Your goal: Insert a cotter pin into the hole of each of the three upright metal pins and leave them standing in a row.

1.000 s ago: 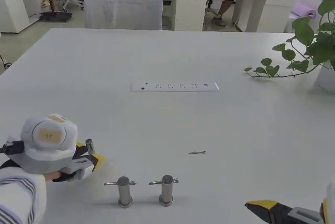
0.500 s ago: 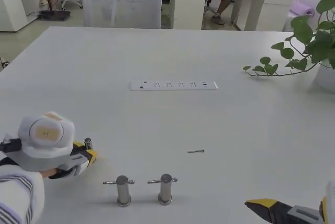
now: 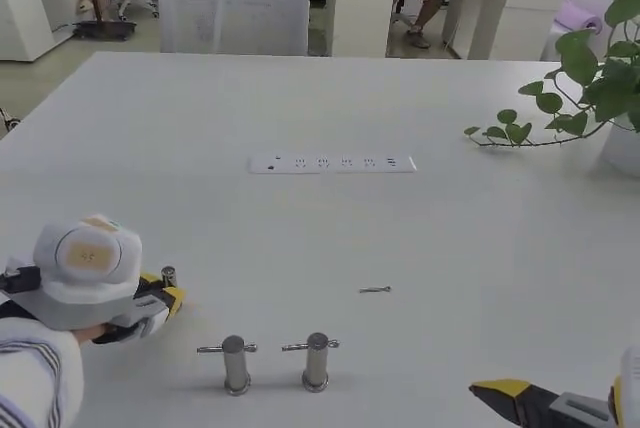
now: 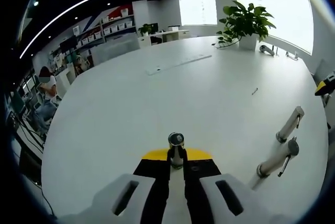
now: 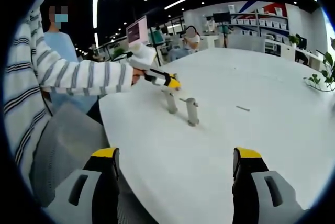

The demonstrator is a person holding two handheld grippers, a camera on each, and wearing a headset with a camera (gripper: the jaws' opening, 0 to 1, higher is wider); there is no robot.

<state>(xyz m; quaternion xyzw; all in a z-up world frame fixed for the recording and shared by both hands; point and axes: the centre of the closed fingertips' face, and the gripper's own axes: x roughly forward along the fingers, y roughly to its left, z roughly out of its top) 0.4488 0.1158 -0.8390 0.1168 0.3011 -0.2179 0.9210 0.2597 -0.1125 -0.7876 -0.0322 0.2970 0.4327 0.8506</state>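
Clenching the bare upright steel pin [image 4: 176,141] near the white counter's [image 3: 450,238] left edge, the left gripper [image 4: 177,166] needed to hold it plumb; the spread, empty right gripper [image 5: 175,164] had yet to fetch the small loose cotter pin [image 3: 377,290] mid-counter.

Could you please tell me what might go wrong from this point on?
The loose cotter pin lies flat and is tiny, so the open right hand-held gripper may fumble it. The left hand-held gripper grips the third metal pin only at its tips; it could tilt. Nearby, the two finished pins could get knocked over.
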